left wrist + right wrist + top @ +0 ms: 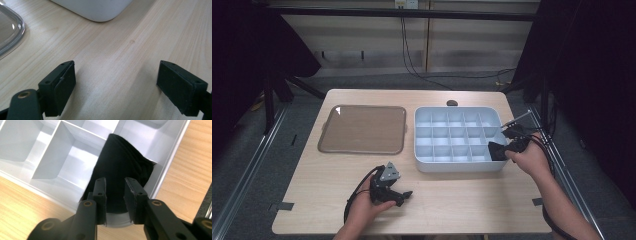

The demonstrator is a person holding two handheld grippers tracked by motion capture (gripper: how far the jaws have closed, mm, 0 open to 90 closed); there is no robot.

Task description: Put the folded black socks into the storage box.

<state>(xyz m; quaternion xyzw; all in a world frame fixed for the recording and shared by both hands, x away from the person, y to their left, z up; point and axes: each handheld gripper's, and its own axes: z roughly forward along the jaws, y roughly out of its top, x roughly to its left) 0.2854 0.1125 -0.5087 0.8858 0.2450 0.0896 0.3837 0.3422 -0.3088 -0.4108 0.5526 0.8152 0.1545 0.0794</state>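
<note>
Cloth [122,167] just beyond right hand-held gripper [115,188]

matt black cloth [120,167] in a smooth pale plastic organiser [427,161]; light wood-grain table [462,205].

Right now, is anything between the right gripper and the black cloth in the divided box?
Nothing visible. In the right gripper view, the right gripper hangs just above the black cloth, its jaws slightly apart with no pad pressing on it. The cloth sits in a corner compartment of the white divided box.
</note>
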